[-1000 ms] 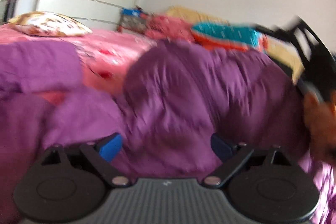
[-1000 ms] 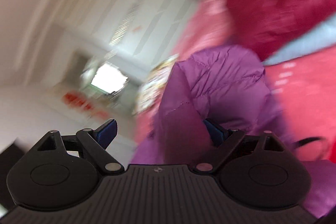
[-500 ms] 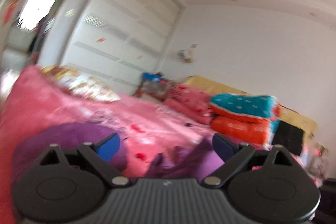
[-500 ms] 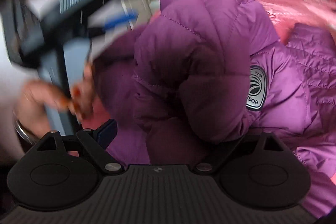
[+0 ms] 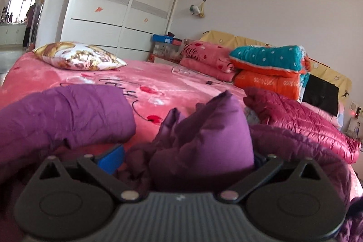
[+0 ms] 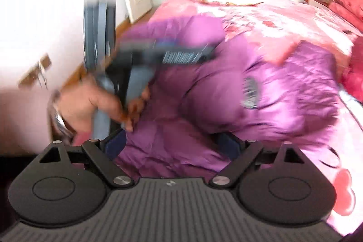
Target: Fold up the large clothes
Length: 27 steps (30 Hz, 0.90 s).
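Your left gripper [image 5: 181, 154] and right gripper [image 6: 172, 143] both sit spread around folds of the purple jacket [image 6: 261, 83] on the bed [image 5: 158, 83]. Slippery padding could slide out and undo your fold.

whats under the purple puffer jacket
The purple puffer jacket lies on a pink floral blanket that shows around its edges. Whatever lies directly beneath the jacket's bulk is covered.
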Available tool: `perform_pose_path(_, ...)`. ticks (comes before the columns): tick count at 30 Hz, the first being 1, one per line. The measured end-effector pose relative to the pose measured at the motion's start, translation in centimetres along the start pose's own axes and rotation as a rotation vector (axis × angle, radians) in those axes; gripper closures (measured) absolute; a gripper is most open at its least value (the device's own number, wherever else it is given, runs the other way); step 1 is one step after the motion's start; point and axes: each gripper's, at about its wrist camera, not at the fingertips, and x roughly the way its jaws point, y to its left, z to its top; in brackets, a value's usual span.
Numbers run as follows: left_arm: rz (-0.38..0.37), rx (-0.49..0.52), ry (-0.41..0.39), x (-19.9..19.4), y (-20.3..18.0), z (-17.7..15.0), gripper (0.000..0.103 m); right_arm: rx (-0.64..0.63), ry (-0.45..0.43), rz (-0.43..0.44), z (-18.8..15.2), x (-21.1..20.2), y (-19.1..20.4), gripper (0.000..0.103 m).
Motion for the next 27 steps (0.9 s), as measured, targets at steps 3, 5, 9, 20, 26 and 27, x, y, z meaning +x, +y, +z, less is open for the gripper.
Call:
perform_pose_path(3,0.005,-0.009,0.003,0.1,0.3,-0.5,0.0,0.121,-0.069,-0.016,0.8,-3.7,-3.4,0.0)
perform_pose_path(5,0.006,-0.014,0.001,0.1,0.5,-0.6,0.0,0.225,-0.123,-0.039,1.4,-4.8,-6.5,0.0)
perform_pose_path(9,0.003,-0.024,-0.002,0.3,0.9,-0.9,0.0,0.468,-0.235,-0.071,1.5,-2.1,-12.9,0.0)
perform_pose_path(20,-0.019,-0.022,-0.008,0.3,0.8,-1.3,0.0,0.946,-0.344,0.016,-3.8,7.0,-25.4,0.005)
perform_pose_path(26,-0.026,-0.016,-0.011,0.3,0.8,-1.5,0.0,0.99,-0.391,0.084,-2.7,9.7,-26.7,0.005)
perform_pose_path(27,-0.027,-0.016,-0.01,0.4,0.8,-1.6,0.0,0.991,-0.402,0.08,-2.0,9.7,-27.7,0.005)
